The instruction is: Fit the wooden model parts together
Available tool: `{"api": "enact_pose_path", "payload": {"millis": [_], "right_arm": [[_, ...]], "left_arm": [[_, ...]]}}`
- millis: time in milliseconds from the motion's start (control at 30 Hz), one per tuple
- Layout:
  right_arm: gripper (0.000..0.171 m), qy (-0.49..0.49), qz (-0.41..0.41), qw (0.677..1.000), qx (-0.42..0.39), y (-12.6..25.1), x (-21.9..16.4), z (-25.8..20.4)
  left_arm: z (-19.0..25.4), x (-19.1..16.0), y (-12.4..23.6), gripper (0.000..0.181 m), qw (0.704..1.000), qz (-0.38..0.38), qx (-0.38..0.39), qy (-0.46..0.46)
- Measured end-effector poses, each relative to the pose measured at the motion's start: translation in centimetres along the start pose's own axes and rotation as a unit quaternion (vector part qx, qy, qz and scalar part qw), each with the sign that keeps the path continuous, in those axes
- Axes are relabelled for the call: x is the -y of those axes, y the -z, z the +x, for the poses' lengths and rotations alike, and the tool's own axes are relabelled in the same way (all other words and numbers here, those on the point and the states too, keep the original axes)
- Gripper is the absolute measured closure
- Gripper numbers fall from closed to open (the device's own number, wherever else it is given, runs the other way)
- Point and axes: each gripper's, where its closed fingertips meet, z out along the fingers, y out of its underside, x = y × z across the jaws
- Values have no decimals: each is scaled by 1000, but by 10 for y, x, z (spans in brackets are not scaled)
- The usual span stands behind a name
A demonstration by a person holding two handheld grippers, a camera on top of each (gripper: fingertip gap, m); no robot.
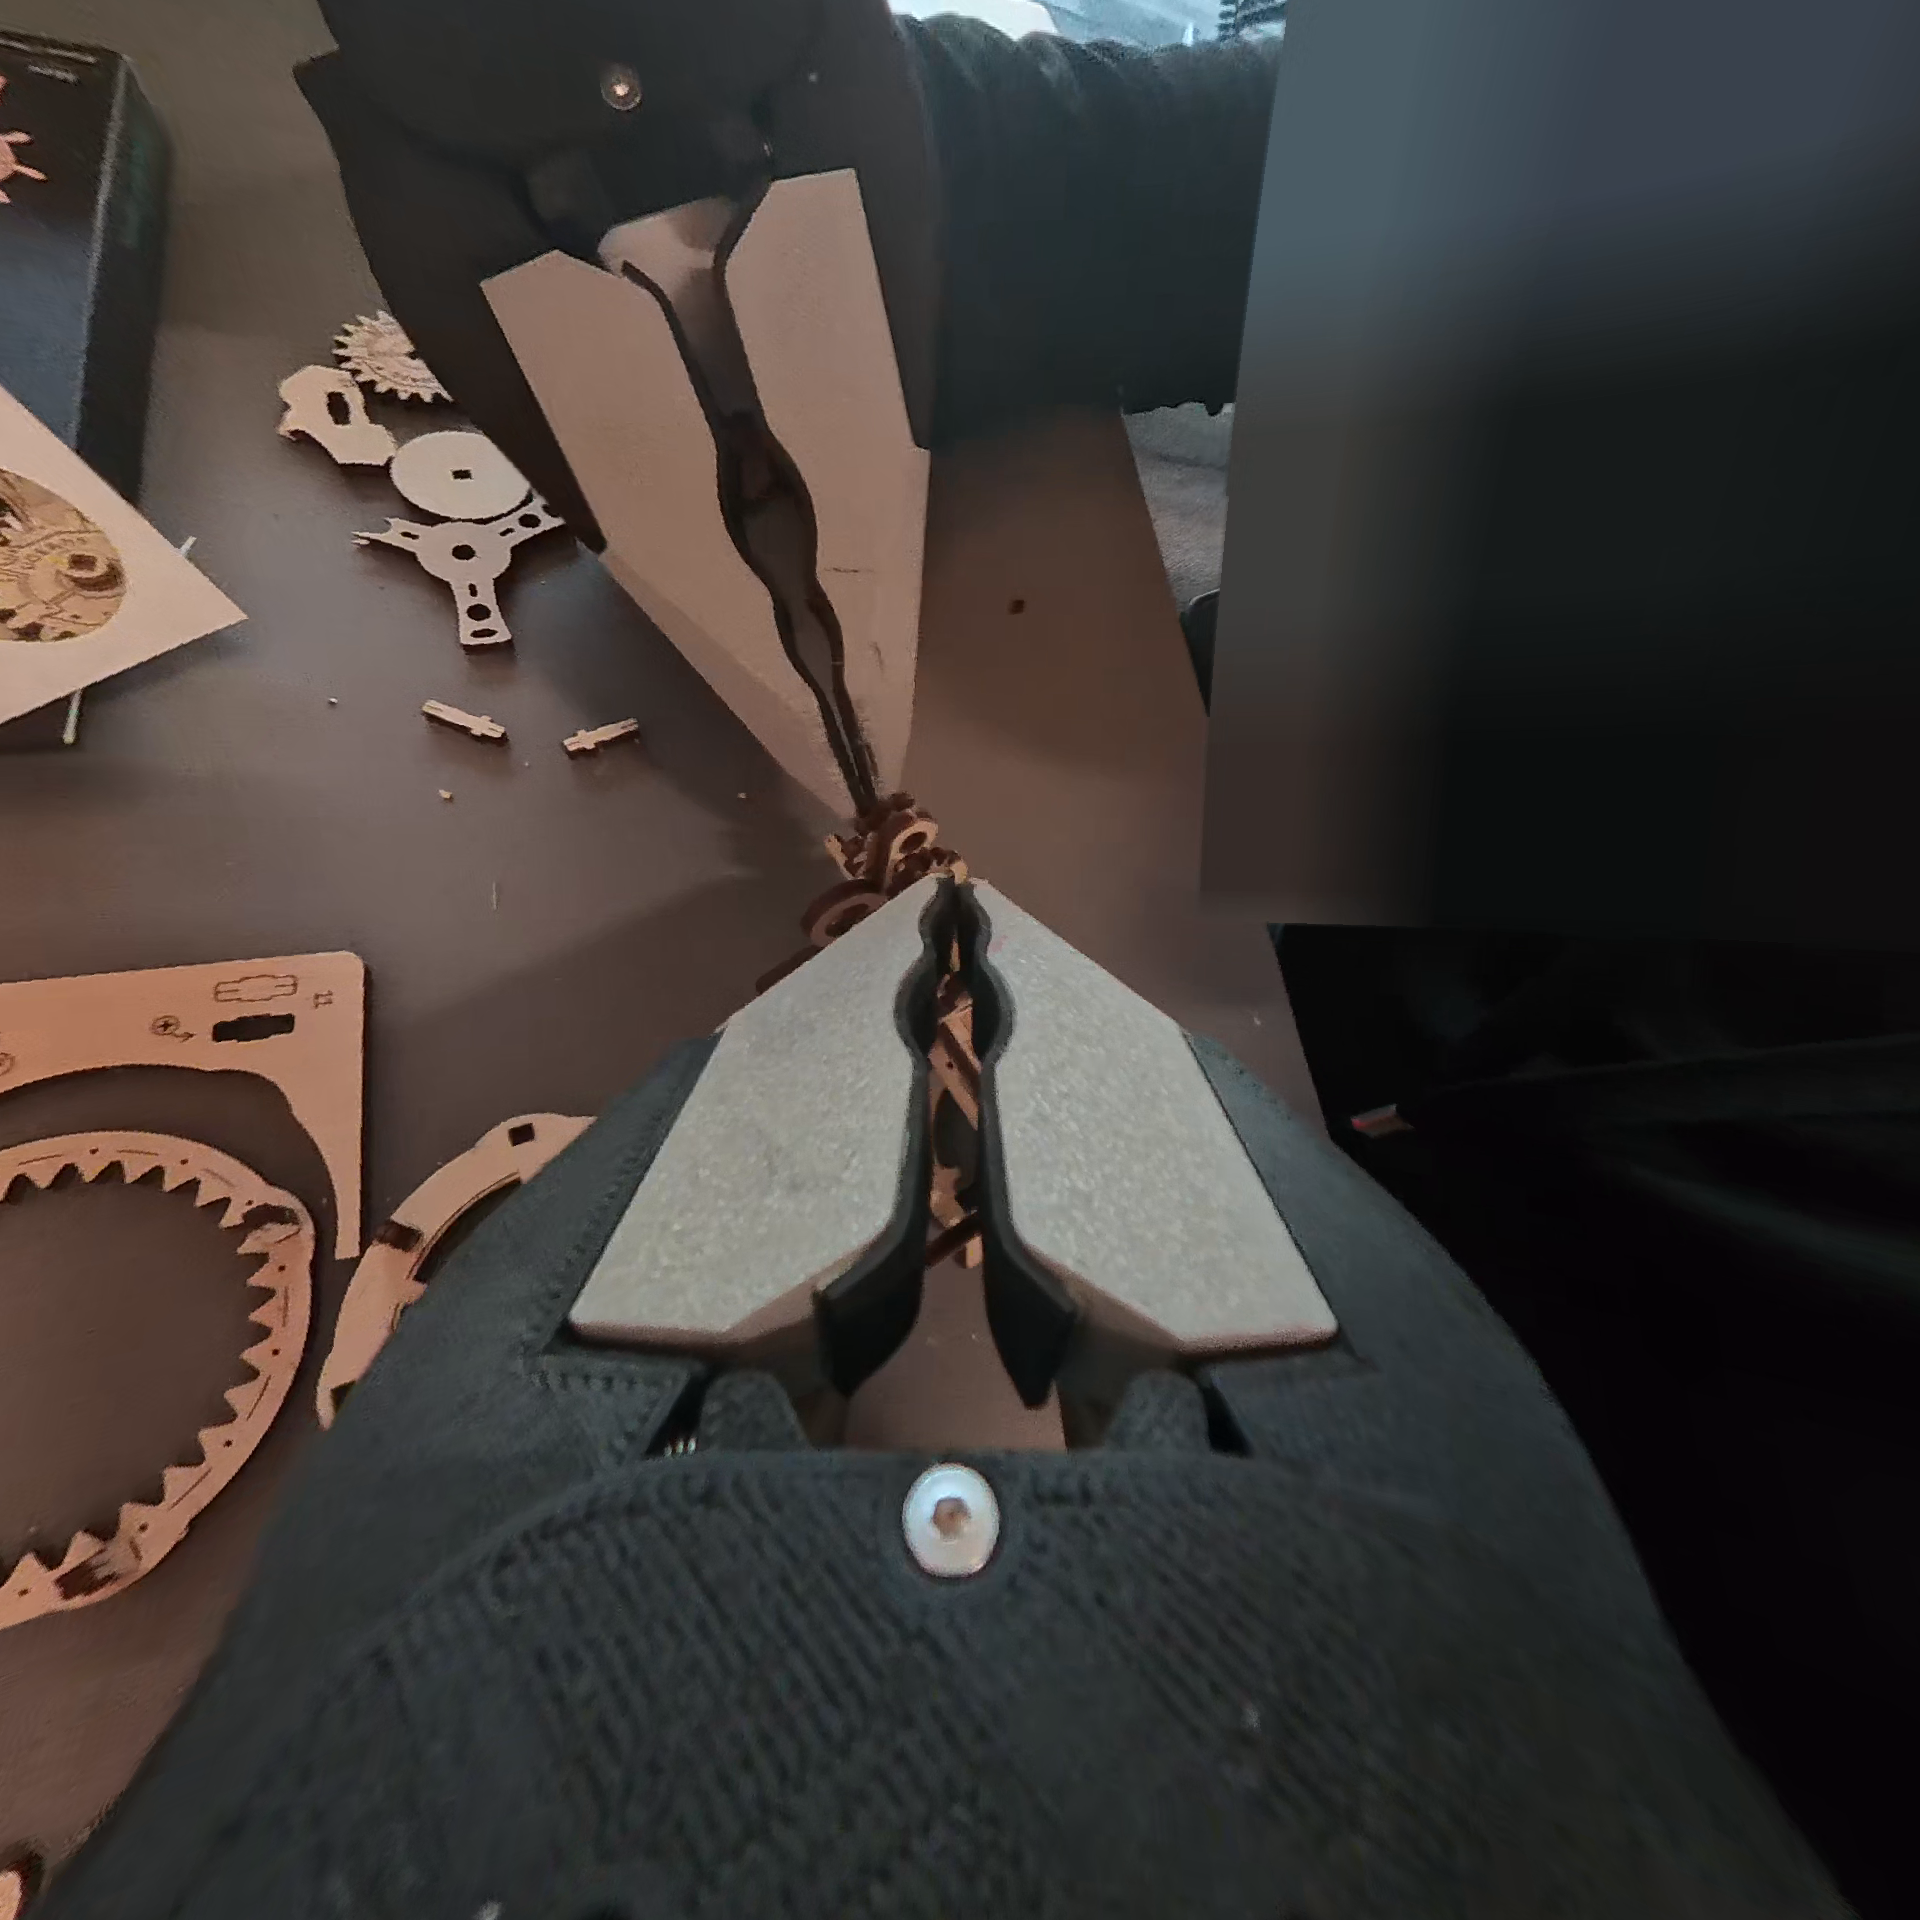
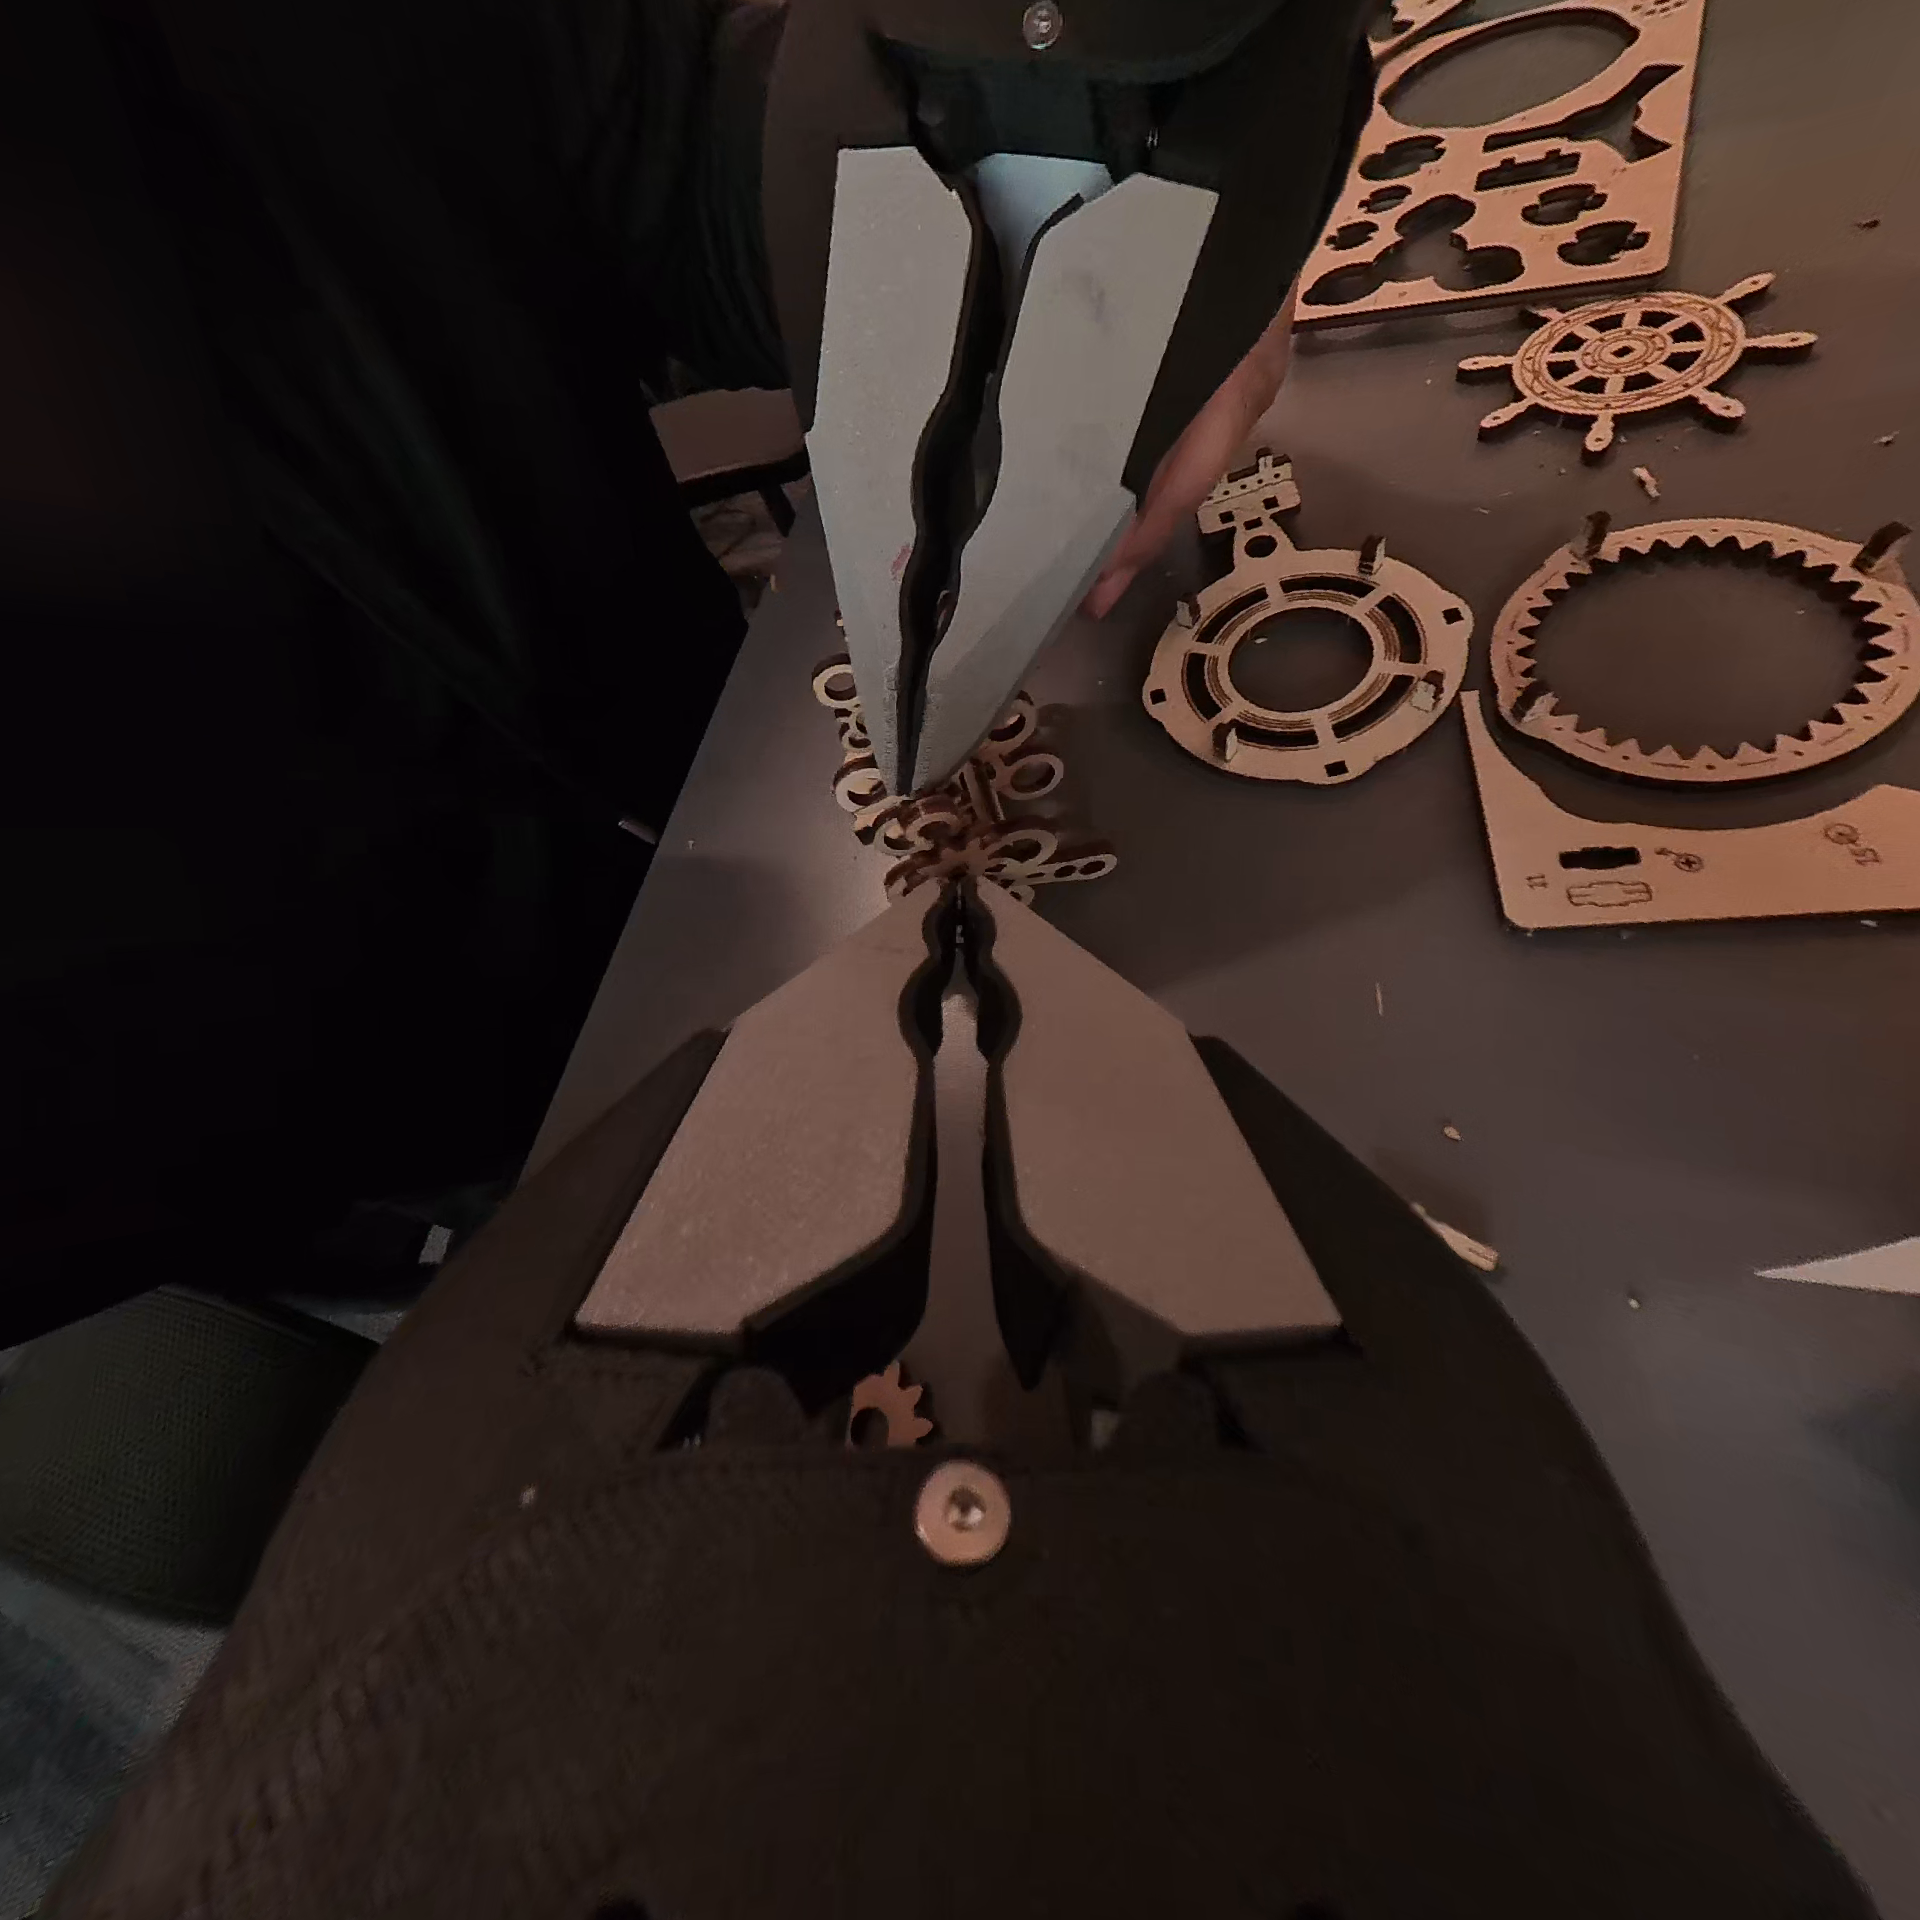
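Observation:
A small wooden assembly of looped, ornate plywood pieces (image 2: 1013, 821) hangs above the dark table (image 2: 1351, 1091) near its edge. It also shows in the left wrist view (image 1: 883, 847). My left gripper (image 1: 954, 891) is shut on it, with wood visible between its fingers. In the right wrist view the left gripper (image 2: 906, 774) comes down from the top. My right gripper (image 2: 958, 906) is shut on the opposite end of the assembly. In the left wrist view the right gripper (image 1: 864, 795) comes in from the top, so the two meet tip to tip.
A toothed ring (image 2: 1704, 665) on its cut-out sheet, a round frame with pegs (image 2: 1304, 665), a ship's wheel (image 2: 1631, 358) and a punched sheet (image 2: 1507, 156) lie on the table. Loose discs and pegs (image 1: 457, 478), a dark box (image 1: 73, 260) and a booklet (image 1: 62, 561) lie on the far side. Both grippers' tips are close together, under 4 cm apart. Both grippers' tips are roughly 20 cm from the ship's wheel (image 2: 1631, 358).

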Motion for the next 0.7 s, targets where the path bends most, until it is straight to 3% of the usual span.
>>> {"api": "enact_pose_path", "payload": {"millis": [167, 700], "right_arm": [[163, -1, 12, 1000, 6, 2, 4, 2], [168, 17, -2, 1000, 5, 0, 0, -3]], "left_arm": [[2, 1, 2, 181, 1000, 8, -7, 7], [0, 0, 0, 181, 1000, -3, 4, 2]]}}
